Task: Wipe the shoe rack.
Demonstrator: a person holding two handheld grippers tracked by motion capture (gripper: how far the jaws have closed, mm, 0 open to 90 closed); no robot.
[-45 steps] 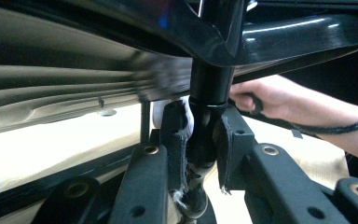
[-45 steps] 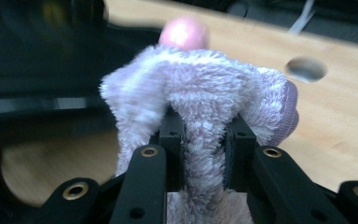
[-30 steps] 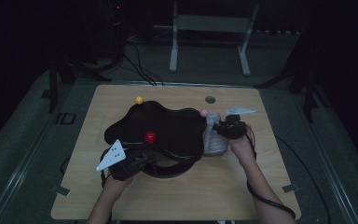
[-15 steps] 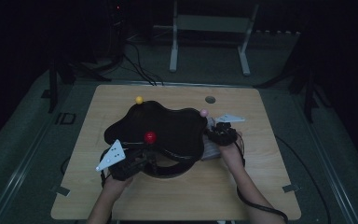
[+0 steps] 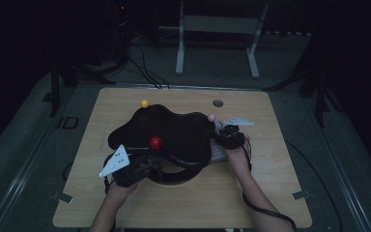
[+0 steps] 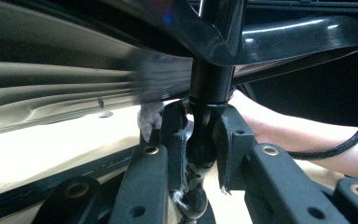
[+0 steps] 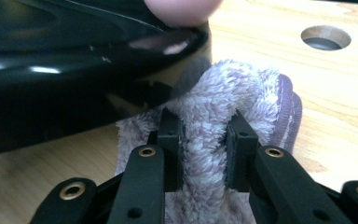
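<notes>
Leftmost, left gripper (image 5: 140, 169) at the table's (image 5: 270, 193) near edge, jaws clamped on a post under the black tray (image 5: 174, 130), tray centred above, right gripper (image 7: 203, 140) pinching the purple fleece cloth (image 7: 242, 93) beside the tray's right rim.

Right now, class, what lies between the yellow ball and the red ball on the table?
In the high view, the black stand's glossy top spans between the yellow ball and red ball.

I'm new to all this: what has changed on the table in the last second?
The right gripper, shut on the fuzzy cloth, slid slightly toward the black tray, its grey plate swinging away. The left gripper kept its clamp on the tray's post. Tray and red ball stayed put.
</notes>
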